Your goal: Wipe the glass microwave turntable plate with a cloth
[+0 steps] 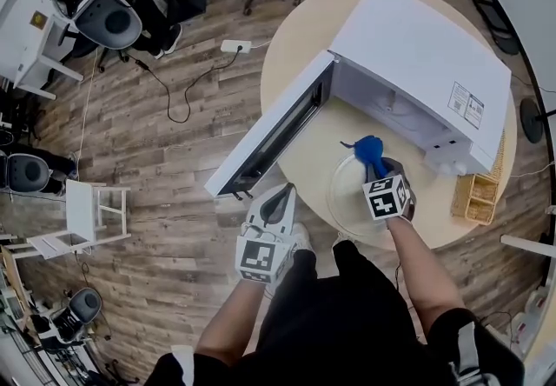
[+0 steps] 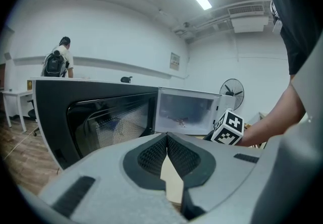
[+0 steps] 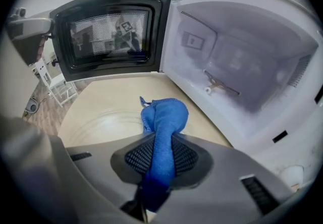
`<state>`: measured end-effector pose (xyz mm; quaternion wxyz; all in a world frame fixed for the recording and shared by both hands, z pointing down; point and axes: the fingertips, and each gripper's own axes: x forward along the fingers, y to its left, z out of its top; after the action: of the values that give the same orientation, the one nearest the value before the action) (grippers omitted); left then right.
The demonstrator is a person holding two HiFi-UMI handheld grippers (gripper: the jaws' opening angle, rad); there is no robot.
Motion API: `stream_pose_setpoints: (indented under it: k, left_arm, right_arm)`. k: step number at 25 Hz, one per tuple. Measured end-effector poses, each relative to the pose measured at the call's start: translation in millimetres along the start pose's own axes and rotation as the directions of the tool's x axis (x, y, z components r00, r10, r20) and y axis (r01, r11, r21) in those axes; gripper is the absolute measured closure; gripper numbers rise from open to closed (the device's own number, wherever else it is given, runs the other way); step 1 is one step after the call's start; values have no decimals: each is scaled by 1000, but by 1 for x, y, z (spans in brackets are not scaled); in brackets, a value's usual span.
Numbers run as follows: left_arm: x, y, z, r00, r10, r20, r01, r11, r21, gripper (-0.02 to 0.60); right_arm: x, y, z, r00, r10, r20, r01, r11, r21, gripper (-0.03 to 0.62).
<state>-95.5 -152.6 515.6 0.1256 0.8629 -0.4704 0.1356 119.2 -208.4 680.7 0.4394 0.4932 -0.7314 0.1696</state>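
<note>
The glass turntable plate [image 1: 347, 199] lies flat on the round table [image 1: 287, 54], in front of the open white microwave [image 1: 426, 54]. My right gripper [image 1: 379, 169] is shut on a blue cloth [image 1: 369, 149], whose bunched end hangs over the plate's far side. In the right gripper view the cloth [image 3: 164, 117] runs out between the pads above the plate [image 3: 98, 122]; whether it touches the glass I cannot tell. The left gripper [image 1: 285, 195] is shut and holds nothing, just below the tip of the microwave door [image 1: 274, 128], apart from the plate. Its pads [image 2: 154, 155] meet.
The microwave door [image 2: 101, 117] swings out to the left past the table's edge, and the cavity [image 3: 242, 66] holds no plate. A wicker basket [image 1: 473, 197] stands at the table's right edge. A white stool [image 1: 82, 210], office chairs and cables are on the wooden floor.
</note>
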Motion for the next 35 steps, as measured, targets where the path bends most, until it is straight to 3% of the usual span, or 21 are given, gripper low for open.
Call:
stream_pose_setpoints:
  k: [10,18,28,35]
  left_arm:
    - [10,-8,1,1000,-24,-5,24,1000,6,576]
    - [13,-13,-1,999,-31,-16,31,999,12,575]
    - [5,-13,-9,999,-15,-30,15,1000,6,576]
    - [-5,-12,-11,1000,-2,-29,1,1000,-4,576]
  right_arm:
    - [-1,-51,-20,996,-88,-29,89,995,42,528]
    - [-5,-63,-23,995,-95,-18,96,992,76,528]
    - [-51,-20,22,987,13,159,-41,984,173,528]
    - [-58,43,30,977,132,169,-156,979,132,528]
